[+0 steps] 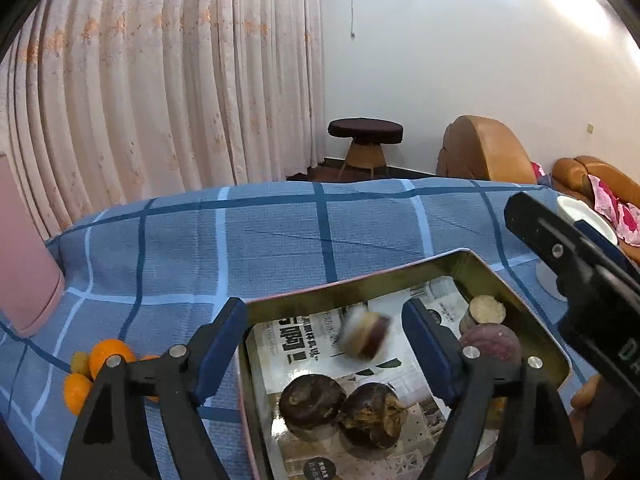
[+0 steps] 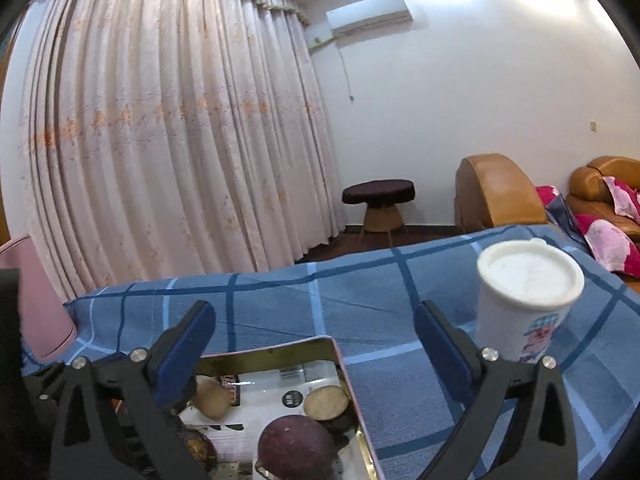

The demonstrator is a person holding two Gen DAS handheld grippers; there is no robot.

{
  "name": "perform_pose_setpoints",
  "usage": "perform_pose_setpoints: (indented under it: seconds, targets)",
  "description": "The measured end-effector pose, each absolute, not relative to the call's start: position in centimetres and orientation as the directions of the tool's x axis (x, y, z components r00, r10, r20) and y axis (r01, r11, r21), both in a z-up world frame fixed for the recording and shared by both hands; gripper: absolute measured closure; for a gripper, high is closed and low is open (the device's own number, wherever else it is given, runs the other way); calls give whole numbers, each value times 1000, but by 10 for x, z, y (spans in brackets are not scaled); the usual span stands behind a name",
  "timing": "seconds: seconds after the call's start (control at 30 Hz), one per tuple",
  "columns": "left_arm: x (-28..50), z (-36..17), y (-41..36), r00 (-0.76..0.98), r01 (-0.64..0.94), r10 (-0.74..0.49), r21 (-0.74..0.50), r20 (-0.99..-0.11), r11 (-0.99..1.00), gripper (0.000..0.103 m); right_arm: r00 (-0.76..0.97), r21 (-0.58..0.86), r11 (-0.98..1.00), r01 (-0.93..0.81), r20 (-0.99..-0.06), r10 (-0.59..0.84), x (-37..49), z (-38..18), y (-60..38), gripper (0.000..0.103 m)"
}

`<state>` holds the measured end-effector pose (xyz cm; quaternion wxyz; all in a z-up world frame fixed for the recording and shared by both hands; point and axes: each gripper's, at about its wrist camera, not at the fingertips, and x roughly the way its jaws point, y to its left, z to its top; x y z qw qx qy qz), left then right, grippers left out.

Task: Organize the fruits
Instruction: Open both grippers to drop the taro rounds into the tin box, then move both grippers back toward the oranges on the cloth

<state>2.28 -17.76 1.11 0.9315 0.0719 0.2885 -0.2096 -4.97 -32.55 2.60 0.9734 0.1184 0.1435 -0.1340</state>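
Done: several dark fruits (image 1: pixel 312 404) are seen lying in the tin tray (image 1: pixel 516 304) at 6 o'clock; a blurred piece (image 1: pixel 366 336) is caught mid-drop inside.
Left: oranges (image 1: pixel 108 356) are seen on the desk (image 1: pixel 280 248) at 8 o'clock.
Claws: left claw (image 1: pixel 324 344) and right claw (image 2: pixel 316 356) are spread, nothing gripped.

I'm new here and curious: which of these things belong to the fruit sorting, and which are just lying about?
Part of the job: metal tin, dark fruits inside it, oranges beside it.

Just lying about: white cup, stool, curtain, sofa.
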Motion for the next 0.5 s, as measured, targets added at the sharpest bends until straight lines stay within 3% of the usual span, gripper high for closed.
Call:
perform_pose_setpoints:
  seconds: [0.5]
  targets:
    - [24,17,-146,814,338,-272,37,-514,941,22,927,179,936,303,-282,-246,-56,24,-316,1]
